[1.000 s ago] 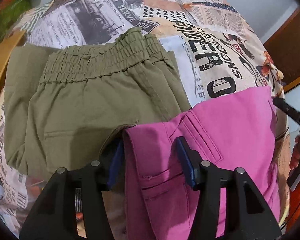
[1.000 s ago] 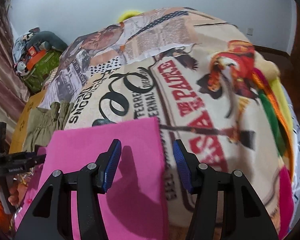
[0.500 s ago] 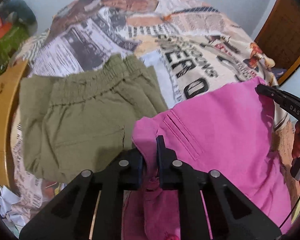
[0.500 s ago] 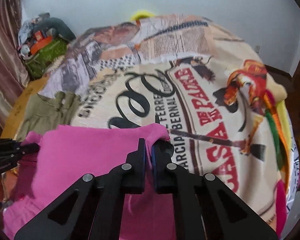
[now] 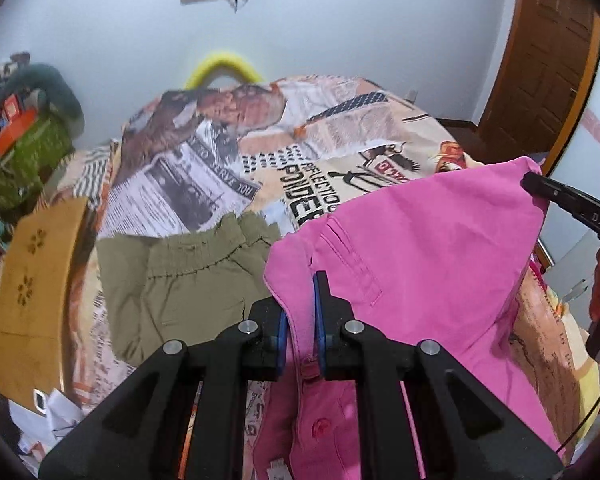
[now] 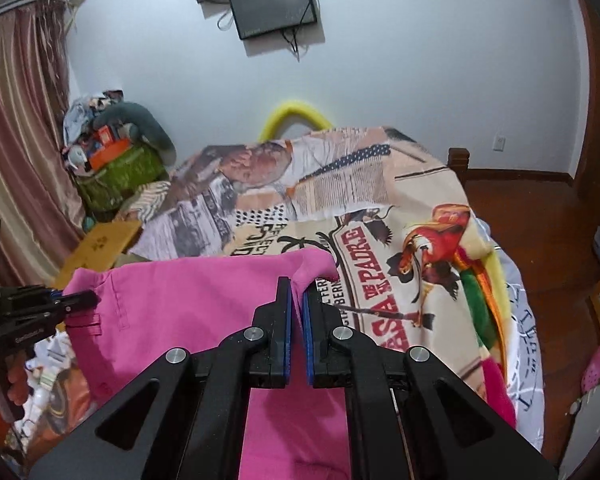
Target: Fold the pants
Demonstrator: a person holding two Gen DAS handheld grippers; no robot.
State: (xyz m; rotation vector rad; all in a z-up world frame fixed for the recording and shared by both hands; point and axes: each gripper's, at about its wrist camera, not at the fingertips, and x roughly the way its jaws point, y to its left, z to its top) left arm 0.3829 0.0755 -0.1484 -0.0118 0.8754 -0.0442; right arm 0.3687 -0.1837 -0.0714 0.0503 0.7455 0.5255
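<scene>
The printed bedspread (image 6: pixel 384 216) carries the readable words: red capitals reading "DE PADRE" along a curved banner in the right wrist view, with part of "CASA" below it, and in the left wrist view a newspaper-style panel with "TO SERVE YOU". The black gripper (image 5: pixel 572 208) seen at the right edge of the left wrist view bears the white letters "DAS"; other print on the cloth is too blurred to read

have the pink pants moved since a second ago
Yes. The pink cotton pants have risen off the printed bedspread, now hanging above the folded olive-green pants.
</scene>
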